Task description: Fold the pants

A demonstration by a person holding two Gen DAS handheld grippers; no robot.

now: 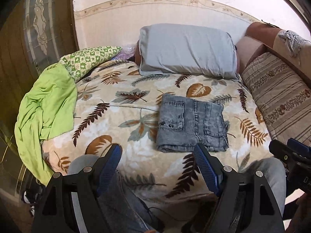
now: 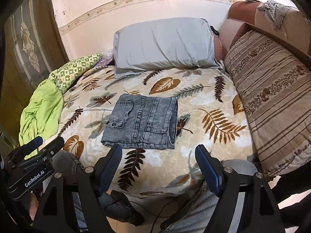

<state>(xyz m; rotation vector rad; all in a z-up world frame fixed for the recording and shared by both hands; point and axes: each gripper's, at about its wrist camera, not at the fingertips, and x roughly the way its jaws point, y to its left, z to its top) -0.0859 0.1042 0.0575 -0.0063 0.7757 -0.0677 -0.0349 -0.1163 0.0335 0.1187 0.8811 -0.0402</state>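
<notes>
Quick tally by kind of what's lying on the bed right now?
Folded grey denim pants: 1
Pillows, plain grey and striped beige floral: 2
Covers, bright green sheet and green checked quilt: 2
Total: 5

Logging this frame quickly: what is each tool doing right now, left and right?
Left tool: open, holding nothing, short of the folded jeans.
Right tool: open, holding nothing, also short of the jeans.

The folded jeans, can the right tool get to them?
Probably yes. The right tool is open, pulled back above the folded jeans, with only bare leaf blanket between them.
</notes>
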